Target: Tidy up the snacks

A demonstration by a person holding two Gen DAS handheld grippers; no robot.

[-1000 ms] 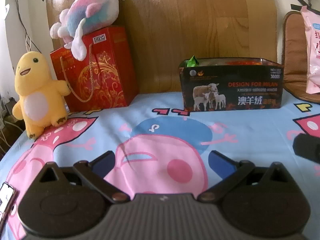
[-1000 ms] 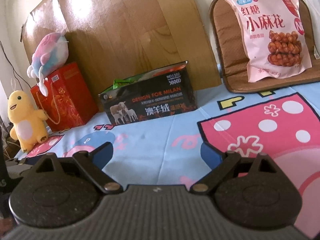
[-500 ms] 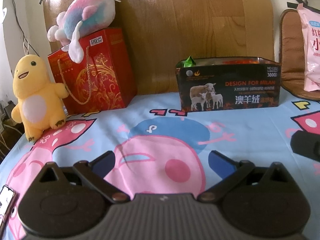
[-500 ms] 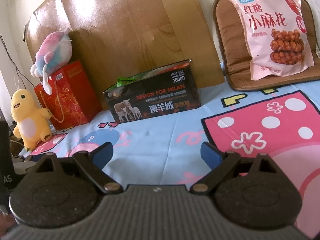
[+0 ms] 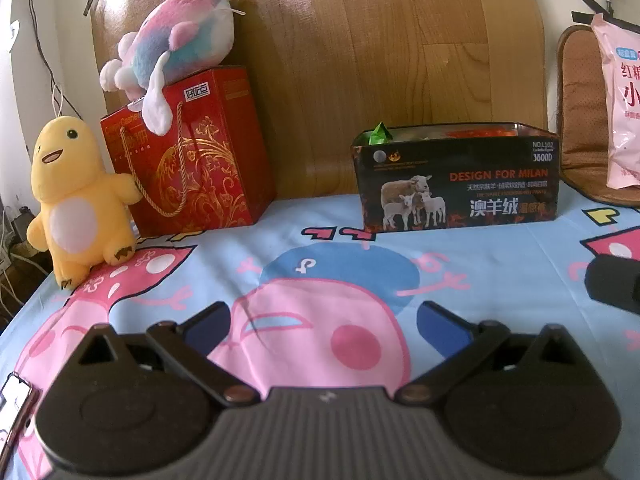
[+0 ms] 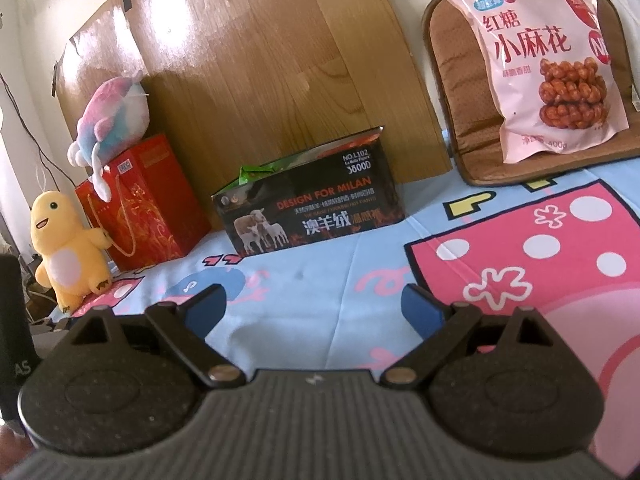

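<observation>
While my left hand-held gripper [image 5: 324,326] hangs low over the cartoon bedsheet [image 5: 312,280], its blue-tipped fingers [image 5: 208,322] are spread wide with nothing between them. My right hand-held gripper [image 6: 314,310] is the same story: splayed apart, empty, blue pads [image 6: 420,308] framing bare sheet. At the right edge of the left view, a dark shape near the sheet looks like part of that other tool, though I cannot say for sure.

Out ahead, the black tin box [image 5: 456,180] with sheep printed on its front sits open on the bed, against the wooden board [image 5: 380,48]. A green wrapper [image 5: 378,134] pokes up at its left end, and something orange [image 5: 480,133] shows inside. Over to the right, the pink snack bag [image 6: 548,60] leans upright on a brown cushion [image 6: 456,60], well apart from the box.

On the left, a red gift bag [image 5: 192,152] stands with a pink-and-blue plush [image 5: 176,44] lying on top, and a yellow plush [image 5: 76,200] stands just beside it.
</observation>
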